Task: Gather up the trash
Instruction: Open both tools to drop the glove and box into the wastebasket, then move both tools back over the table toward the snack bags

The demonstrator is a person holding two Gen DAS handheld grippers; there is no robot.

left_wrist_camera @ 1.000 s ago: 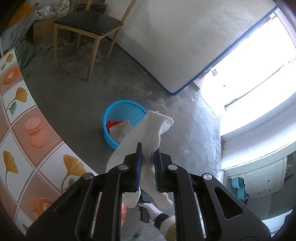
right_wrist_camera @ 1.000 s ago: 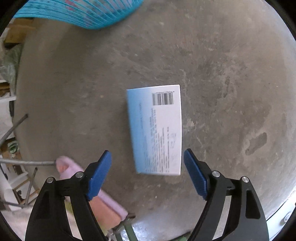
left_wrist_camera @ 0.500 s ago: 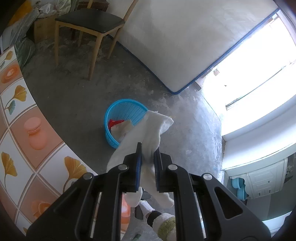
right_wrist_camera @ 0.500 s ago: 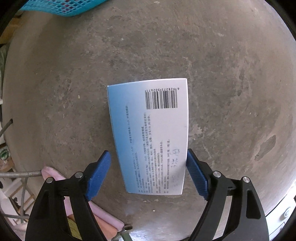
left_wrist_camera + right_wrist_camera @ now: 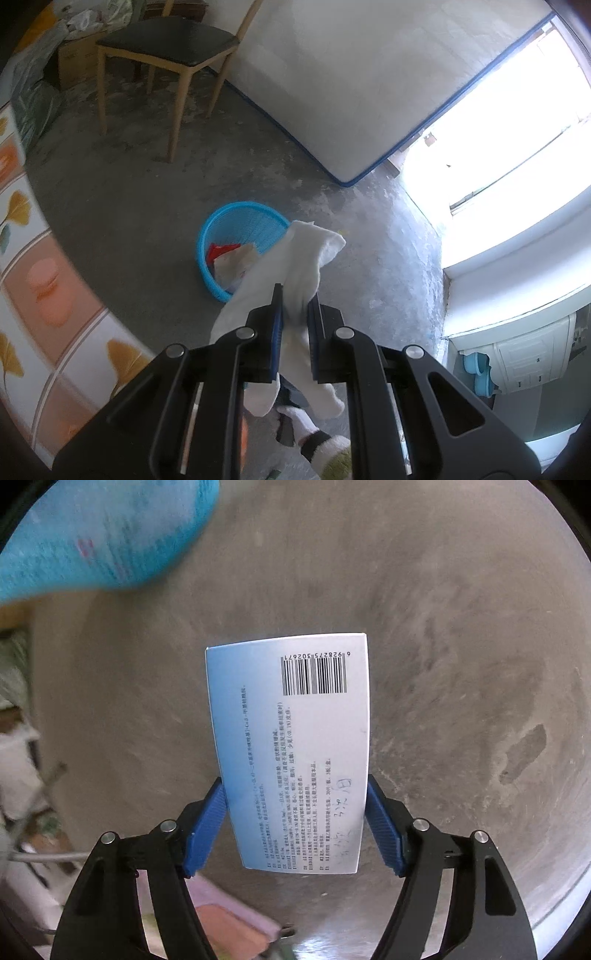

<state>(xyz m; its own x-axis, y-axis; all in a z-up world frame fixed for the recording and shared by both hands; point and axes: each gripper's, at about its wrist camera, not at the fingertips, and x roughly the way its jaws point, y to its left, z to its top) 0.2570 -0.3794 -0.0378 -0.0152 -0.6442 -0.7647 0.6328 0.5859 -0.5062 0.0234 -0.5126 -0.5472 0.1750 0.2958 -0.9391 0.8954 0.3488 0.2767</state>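
On the concrete floor (image 5: 461, 635): white-and-blue box (image 5: 291, 753) — barcode digits 6 928275 302671, small print too fine to read, handwriting near its lower end.
Right gripper (image 5: 295, 823): jaws closing — blue pads at the box's two long edges.
Left gripper (image 5: 295, 314): pinching a white cloth (image 5: 295, 266), held above the blue basket (image 5: 236, 225).

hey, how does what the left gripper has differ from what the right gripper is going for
The left gripper is shut on a limp white cloth held above the floor; the right gripper is closing around a stiff, flat blue-and-white box with a barcode. Both look like trash for the blue basket.
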